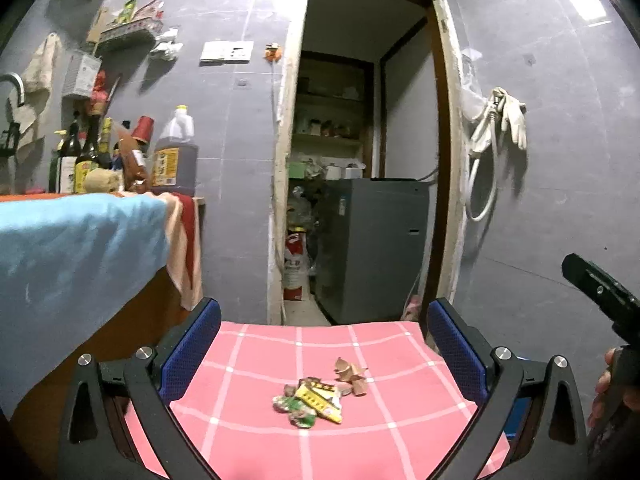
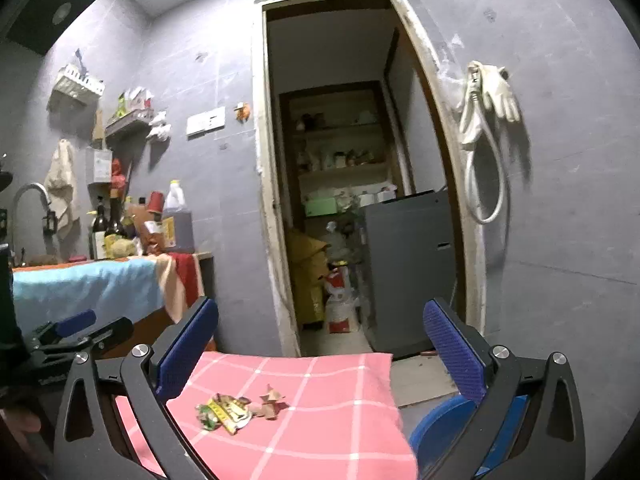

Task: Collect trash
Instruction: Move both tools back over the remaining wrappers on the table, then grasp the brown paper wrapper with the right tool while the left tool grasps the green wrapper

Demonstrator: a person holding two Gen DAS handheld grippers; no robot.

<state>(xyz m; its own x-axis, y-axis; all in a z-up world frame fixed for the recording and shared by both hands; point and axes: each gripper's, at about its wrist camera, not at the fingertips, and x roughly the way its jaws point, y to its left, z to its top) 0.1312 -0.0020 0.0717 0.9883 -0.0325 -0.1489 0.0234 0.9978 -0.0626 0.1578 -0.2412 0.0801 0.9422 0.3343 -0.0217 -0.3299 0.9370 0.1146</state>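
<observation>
Trash [image 1: 310, 400] lies heaped on the pink worktop [image 1: 400, 440]; I hold my left claw [image 1: 320, 344] and right claw [image 2: 320, 344] spread, empty, ready above it.

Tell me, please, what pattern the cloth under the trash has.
The cloth is pink with a white grid check, clearest in the left wrist view.

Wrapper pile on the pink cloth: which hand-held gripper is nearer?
Left hand-held gripper: the wrapper pile sits centred between its open fingers. Right hand-held gripper has it off left.
</observation>
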